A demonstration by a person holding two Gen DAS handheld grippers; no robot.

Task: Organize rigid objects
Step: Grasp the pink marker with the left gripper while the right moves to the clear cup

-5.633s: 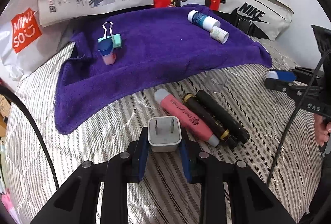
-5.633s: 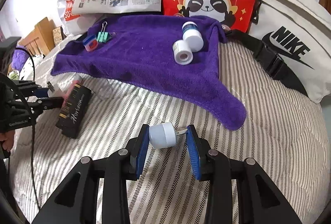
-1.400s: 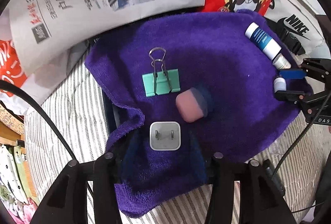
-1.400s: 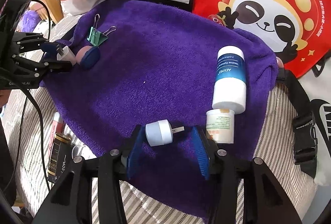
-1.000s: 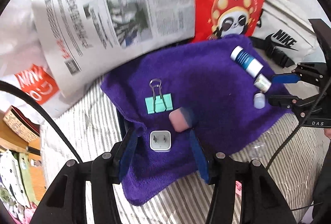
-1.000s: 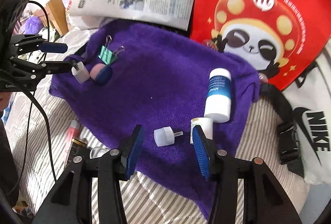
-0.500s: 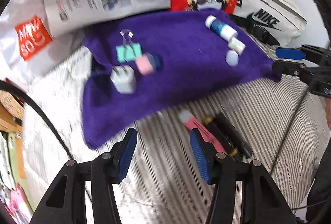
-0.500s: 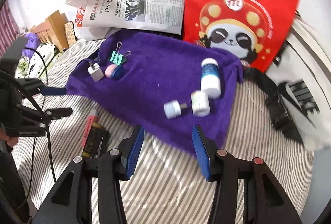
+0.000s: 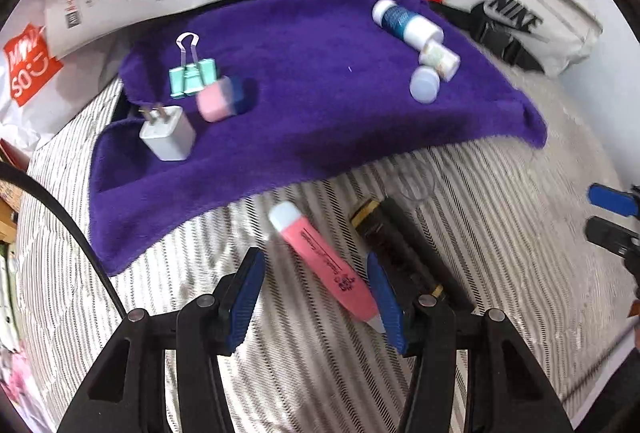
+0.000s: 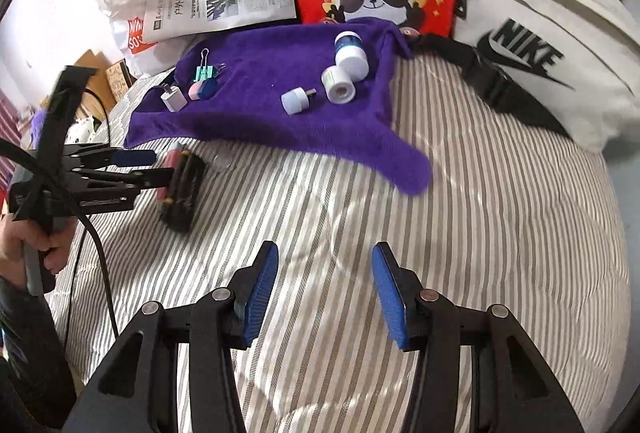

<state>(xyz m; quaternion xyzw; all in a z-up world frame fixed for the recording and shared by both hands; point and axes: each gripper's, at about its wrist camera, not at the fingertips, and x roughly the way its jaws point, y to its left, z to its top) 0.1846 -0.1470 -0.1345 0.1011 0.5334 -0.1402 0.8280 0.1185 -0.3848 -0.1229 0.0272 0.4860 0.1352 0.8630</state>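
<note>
Left gripper [image 9: 316,293]: ribbed blue pads parted, nothing gripped; smooth pink tube [image 9: 324,265] seen lying between them on striped quilted bedding [image 9: 500,233], glossy black cylinders [image 9: 404,245] beside it. Right gripper [image 10: 324,289]: pads apart, empty, over bare stripes. Fluffy purple towel [image 9: 320,105] beyond, carrying boxy white charger [image 9: 168,133], mint binder clip [image 9: 192,73], round bottles [image 9: 408,23].

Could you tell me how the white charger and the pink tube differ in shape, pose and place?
The white charger is a blocky cube with two prongs; the pink tube is long and slim with a white cap. The charger rests on the purple towel; the tube lies on the striped bedding, between the left gripper and its open jaws. Both lie free, ungripped.
</note>
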